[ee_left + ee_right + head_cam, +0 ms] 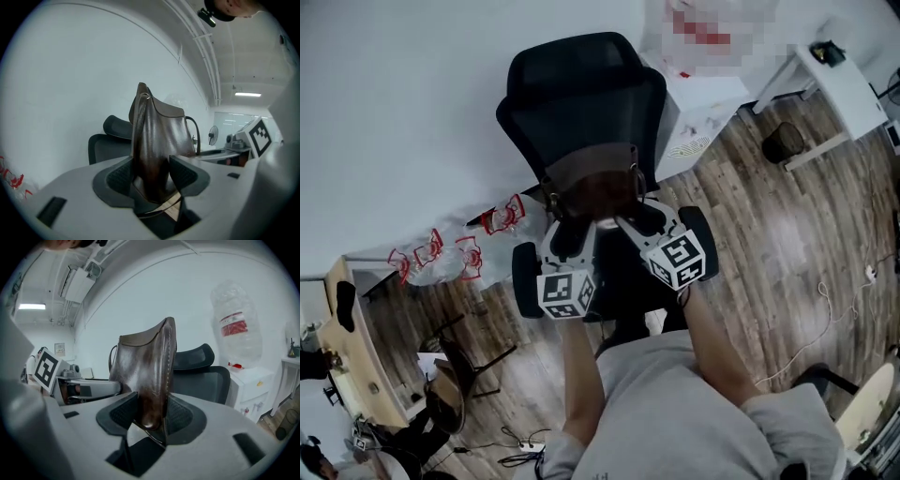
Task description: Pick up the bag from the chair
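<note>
Fingers [117,176] of your left gripper [150,177] and right gripper [151,414] pinch the brown leather bag [598,187] above the black mesh chair [581,84]; a jerk may slip it.

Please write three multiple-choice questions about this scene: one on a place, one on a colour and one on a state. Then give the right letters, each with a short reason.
1. Where is the bag?
A. On the floor.
B. Between the left gripper and the right gripper, in front of the chair.
C. On a desk.

2. What colour is the bag?
A. Brown.
B. Red.
C. White.

3. What is the state of the left gripper?
A. Open and empty.
B. Shut on the bag.
C. Shut on nothing.

Answers:
1. B, the head view shows the bag between both grippers, before the chair's back.
2. A, its leather looks dark brown in every view.
3. B, its fingers press the bag from both sides.
</note>
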### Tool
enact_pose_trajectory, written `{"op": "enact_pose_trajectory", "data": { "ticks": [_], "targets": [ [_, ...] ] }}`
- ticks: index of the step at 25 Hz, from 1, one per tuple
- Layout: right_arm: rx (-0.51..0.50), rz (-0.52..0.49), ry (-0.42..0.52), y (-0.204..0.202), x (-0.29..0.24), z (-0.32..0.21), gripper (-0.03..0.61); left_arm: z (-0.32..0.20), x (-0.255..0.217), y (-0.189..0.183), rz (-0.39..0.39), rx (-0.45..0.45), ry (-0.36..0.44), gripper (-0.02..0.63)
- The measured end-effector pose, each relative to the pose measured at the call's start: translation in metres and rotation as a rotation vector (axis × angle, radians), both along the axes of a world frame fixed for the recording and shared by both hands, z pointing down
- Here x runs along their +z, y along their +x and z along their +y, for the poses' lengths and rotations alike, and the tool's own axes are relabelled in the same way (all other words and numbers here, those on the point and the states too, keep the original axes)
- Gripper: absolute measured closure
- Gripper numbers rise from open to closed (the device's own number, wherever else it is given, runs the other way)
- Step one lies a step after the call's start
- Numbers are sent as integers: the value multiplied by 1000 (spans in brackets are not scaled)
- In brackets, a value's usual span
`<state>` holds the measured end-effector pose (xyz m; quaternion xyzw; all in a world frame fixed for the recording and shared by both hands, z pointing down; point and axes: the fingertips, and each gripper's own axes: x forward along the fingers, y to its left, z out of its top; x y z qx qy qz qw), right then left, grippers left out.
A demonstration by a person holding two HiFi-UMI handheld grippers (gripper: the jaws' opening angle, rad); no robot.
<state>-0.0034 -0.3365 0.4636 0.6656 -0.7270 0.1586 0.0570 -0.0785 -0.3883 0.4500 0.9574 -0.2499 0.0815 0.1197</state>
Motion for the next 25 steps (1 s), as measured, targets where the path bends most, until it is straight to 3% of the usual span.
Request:
{"op": "enact_pose_trajectory", "data": {
  "ticks": [10,25],
  "targets": [
    [4,33,112,8,-72,10,388,11,-74,6,44,1,91,383],
    [-95,79,161,-6,-100,-2,387,5,-101,-12,75,-42,112,390]
  ]
}}
